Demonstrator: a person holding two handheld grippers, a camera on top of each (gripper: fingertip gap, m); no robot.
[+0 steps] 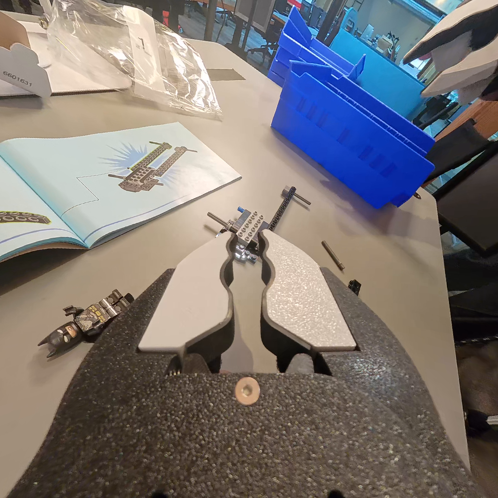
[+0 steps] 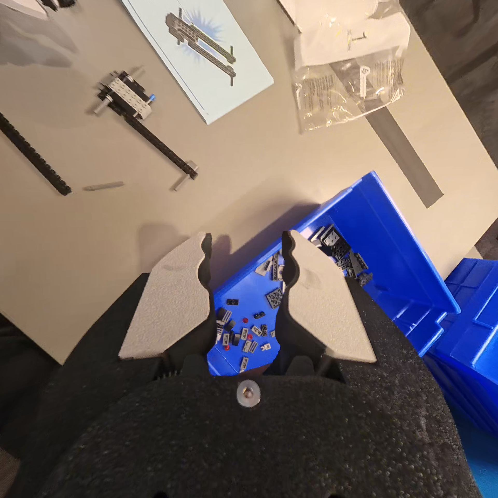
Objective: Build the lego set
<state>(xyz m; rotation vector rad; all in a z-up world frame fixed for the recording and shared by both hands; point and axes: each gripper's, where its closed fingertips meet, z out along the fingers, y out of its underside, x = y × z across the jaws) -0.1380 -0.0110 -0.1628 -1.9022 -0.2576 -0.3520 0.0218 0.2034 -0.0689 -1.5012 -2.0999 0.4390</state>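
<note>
Grey-studded brick assembly [image 1: 249,225] is being pinched by your left gripper [image 1: 245,235] while your right gripper [image 2: 246,238], jaws apart and empty, is hovering over the blue parts bin [image 2: 390,242].

The table [image 1: 269,151] looks smooth and matt; the blue bin [image 1: 350,140] on it is glossy moulded plastic; left of the bin, the clear bag [image 1: 167,67] is crinkled shiny film and the booklet [image 1: 113,172] smooth paper; the left gripper [image 1: 245,236] has grainy grey fingers [image 1: 301,291] in rough black foam.
</note>
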